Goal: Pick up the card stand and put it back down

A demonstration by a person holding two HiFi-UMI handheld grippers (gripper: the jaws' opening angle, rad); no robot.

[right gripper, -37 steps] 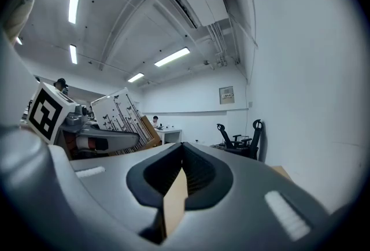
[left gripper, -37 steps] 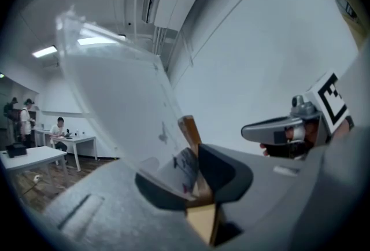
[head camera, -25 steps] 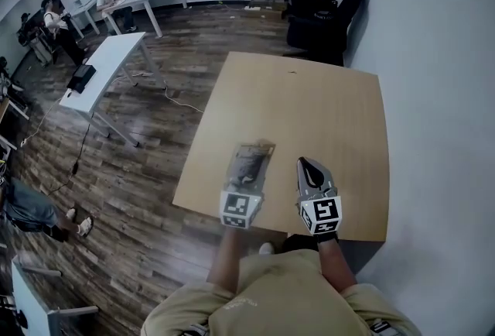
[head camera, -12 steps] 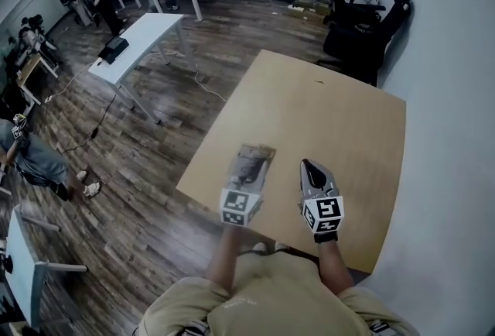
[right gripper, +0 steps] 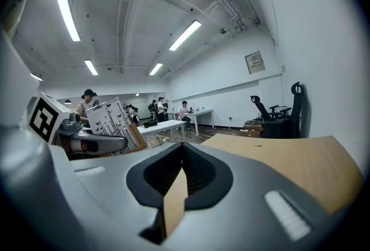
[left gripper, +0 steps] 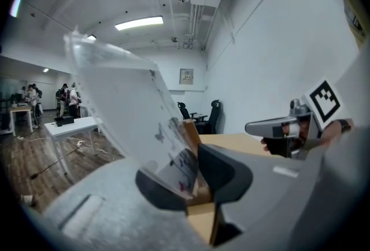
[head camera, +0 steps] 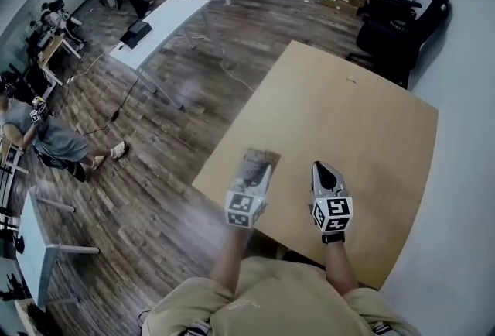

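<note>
Judging by its thin clear sheet and small wooden foot, the card stand [left gripper: 124, 99] looks light, stiff and slick, and likely to crack if squeezed hard, so low by the foot is the safer hold. There the left gripper [left gripper: 193, 172] clamps it, tilted, over the near left part of the bench [head camera: 363, 125]. Both forearms reach forward, pointing slightly downward. Just beside it, the right gripper [right gripper: 182, 166] is closed on nothing.
</note>
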